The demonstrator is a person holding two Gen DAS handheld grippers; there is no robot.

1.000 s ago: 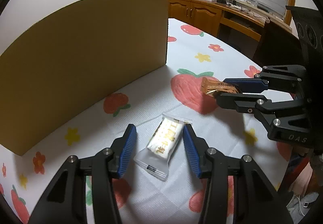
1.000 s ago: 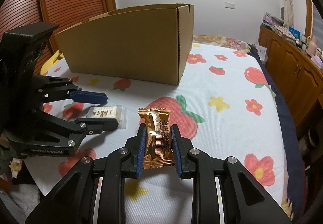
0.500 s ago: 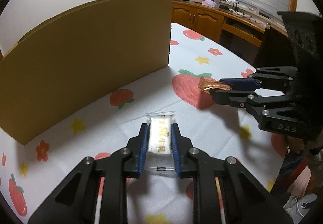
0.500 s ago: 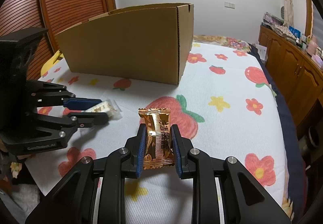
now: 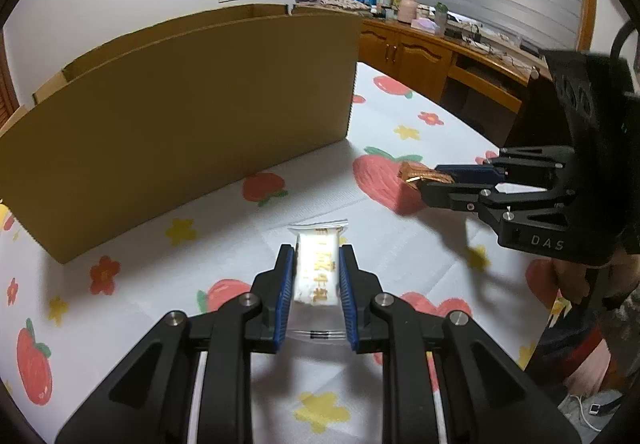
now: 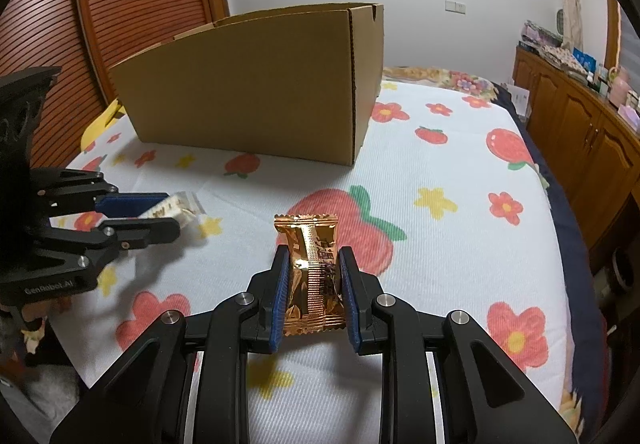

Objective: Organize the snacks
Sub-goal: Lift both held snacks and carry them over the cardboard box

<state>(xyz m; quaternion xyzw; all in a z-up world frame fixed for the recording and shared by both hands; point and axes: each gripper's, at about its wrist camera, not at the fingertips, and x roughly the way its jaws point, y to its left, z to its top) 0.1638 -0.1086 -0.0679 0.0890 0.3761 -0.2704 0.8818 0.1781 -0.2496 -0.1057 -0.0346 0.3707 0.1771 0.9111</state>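
The large brown open-topped cardboard box stands at the far side of the desk, which carries a white cloth printed with strawberries and flowers. I cannot see the box floor from either view, so I cannot tell whether any snack is already inside.

My left gripper has its jaws closed on a white rectangular snack packet with gold lettering. The packet is held clear of the cloth, near the box's front wall.

My right gripper has its jaws closed on a crinkled gold foil snack packet, held just above the large strawberry print — well short of the box corner.

Status, as I judge it: both pickups are complete; both placements remain. Each packet must still be carried over the box rim and released inside. No loose snacks show on the cloth — these two appear to be all that is left outside.
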